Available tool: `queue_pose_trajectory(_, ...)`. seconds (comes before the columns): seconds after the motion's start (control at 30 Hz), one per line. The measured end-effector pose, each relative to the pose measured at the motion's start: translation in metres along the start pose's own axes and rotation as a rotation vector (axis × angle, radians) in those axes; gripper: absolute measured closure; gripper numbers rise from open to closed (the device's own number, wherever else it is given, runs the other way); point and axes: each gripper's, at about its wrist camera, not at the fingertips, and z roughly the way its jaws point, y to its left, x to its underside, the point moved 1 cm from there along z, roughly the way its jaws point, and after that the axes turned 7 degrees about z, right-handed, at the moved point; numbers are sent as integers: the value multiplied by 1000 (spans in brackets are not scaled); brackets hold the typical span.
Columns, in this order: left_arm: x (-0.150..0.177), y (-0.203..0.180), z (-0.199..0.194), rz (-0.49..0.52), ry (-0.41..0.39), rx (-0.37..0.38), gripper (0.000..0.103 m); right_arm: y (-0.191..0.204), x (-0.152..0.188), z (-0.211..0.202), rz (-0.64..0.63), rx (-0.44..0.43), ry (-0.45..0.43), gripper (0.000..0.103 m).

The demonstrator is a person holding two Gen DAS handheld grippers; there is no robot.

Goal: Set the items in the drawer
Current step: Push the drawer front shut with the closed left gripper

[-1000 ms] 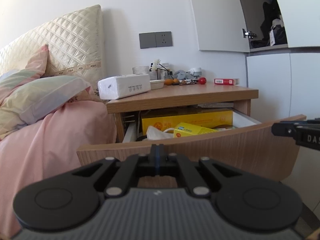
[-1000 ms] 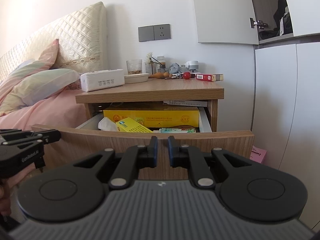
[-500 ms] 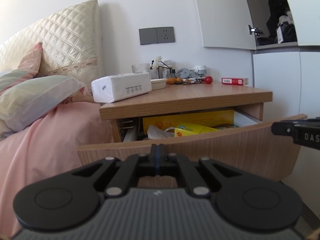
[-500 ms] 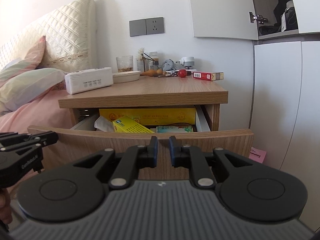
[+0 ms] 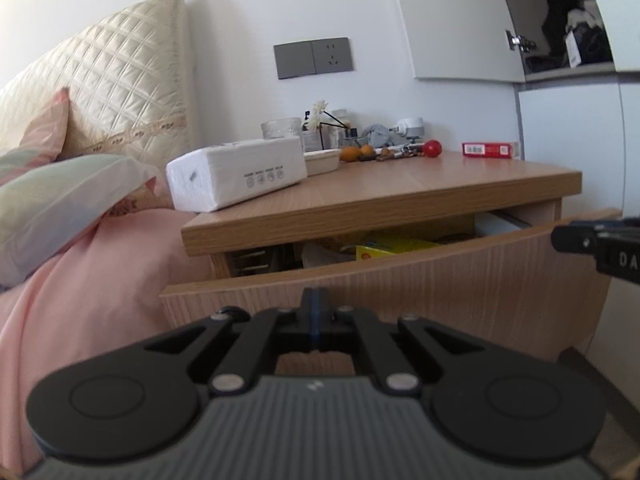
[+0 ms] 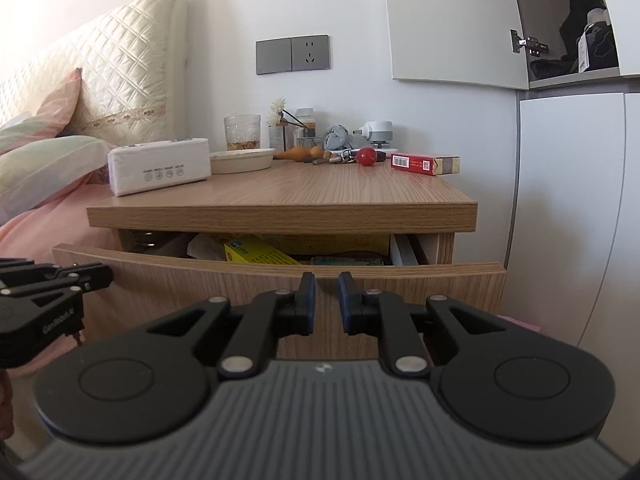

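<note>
The wooden nightstand's drawer (image 5: 400, 292) (image 6: 280, 280) stands partly open, with yellow boxes (image 6: 256, 254) and a white bag inside. My left gripper (image 5: 315, 304) is shut and empty, close in front of the drawer front. My right gripper (image 6: 326, 292) is slightly open and empty, also just before the drawer front. On the nightstand top lie a white tissue pack (image 5: 236, 174) (image 6: 160, 166), a red box (image 5: 490, 149) (image 6: 424, 164), a red ball (image 6: 366, 157), a cream dish (image 6: 242, 160) and a glass (image 6: 242, 132).
A bed with pink cover (image 5: 80, 280) and pillows lies left of the nightstand. White cabinet doors (image 6: 572, 200) stand right. An open wall cupboard (image 6: 572, 20) hangs above. Small clutter sits at the back of the nightstand top (image 6: 320, 196).
The drawer has moved inward, so less of its contents shows. Both grippers have moved closer to the nightstand with it.
</note>
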Motion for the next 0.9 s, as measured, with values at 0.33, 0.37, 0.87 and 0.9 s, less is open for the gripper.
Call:
queue_pose_trajectory(0.33,-2,-3,27,36,1,14,102,-4,0,25,9,-11,-33,87)
queue_pose_trajectory(0.37,-2,-4,30,40,1,16,102,-4,0,27,10,-11,-36,87)
queue_pose_trajectory(0.87,-8,-1,57,16,10,27,101,-12,1,52,31,1,-67,90)
queue_pose_trajectory(0.9,-9,0,58,12,11,27,101,-13,1,54,34,4,-66,90)
